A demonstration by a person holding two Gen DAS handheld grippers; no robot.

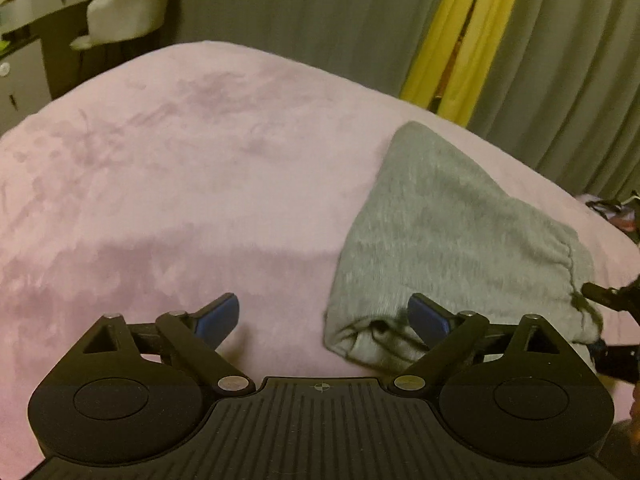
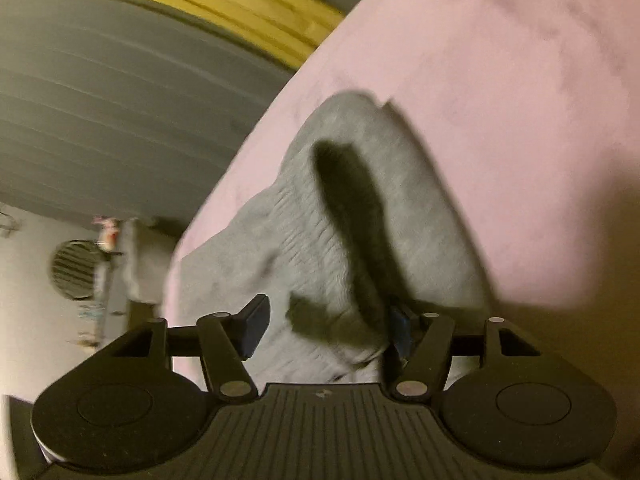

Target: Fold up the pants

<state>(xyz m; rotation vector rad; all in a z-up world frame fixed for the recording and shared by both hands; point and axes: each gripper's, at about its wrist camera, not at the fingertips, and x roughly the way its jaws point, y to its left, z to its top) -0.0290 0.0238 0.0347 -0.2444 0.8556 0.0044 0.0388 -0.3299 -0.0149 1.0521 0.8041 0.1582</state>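
Pants [image 1: 432,240], grey and already folded into a compact bundle, are lying on the pink blanket [image 1: 180,184] that is covering the bed. In the left wrist view the bundle is occupying the right half of the frame, running from the centre right down to the lower right, with its gathered waistband [image 1: 568,264] showing at the right edge and its folded layers stacking at the lower end.

My left gripper [image 1: 324,316] is standing wide, with nothing pressing between its blue pads [image 1: 222,316]. One pad is hanging over bare blanket at lower centre left; the other is sitting right at the near folded corner of the bundle, and I cannot tell whether it is touching the cloth. A black part of my right gripper is showing at the far right edge of this view, just beside the waistband.

In the right wrist view, which is blurring, the pants are filling the centre of the frame, with a long dark shadow crossing them. My right gripper [image 2: 328,328] is standing part open astride the near edge of the cloth. Grey fabric is lying between the fingers, but the left-hand pad [image 2: 254,326] is showing clear of it; no grip is evident.

Grey curtains [image 1: 320,8] and a yellow curtain [image 1: 460,40] are hanging behind the bed. A white chair [image 1: 128,12] is standing at upper left.
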